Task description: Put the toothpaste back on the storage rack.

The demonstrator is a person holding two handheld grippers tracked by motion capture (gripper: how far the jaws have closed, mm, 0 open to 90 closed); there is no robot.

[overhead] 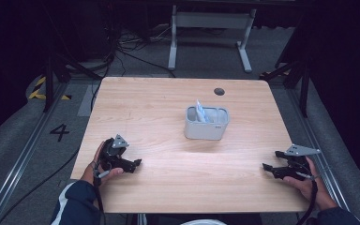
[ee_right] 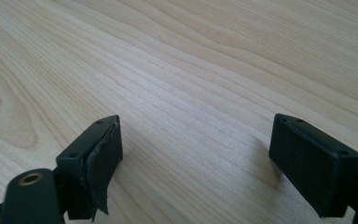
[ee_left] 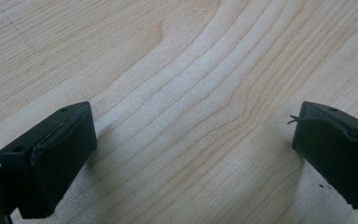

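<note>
I see the grey holder just right of centre in the high view, a white-and-blue packet upright in its left compartment. Bare table surrounds it, well apart from every edge. My left gripper sits lower left, my right gripper lower right near the table's edge; both point inward, jaws wide, nothing between them.

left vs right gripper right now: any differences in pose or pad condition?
The left gripper sits in from the table's left edge, jaws toward the middle; the right gripper is at the right edge, its hand partly off the table. In the gripper views, the right gripper's left pad peels in a flap; the left gripper's pads only look frayed. Both are open, empty, low over bare wood.
</note>
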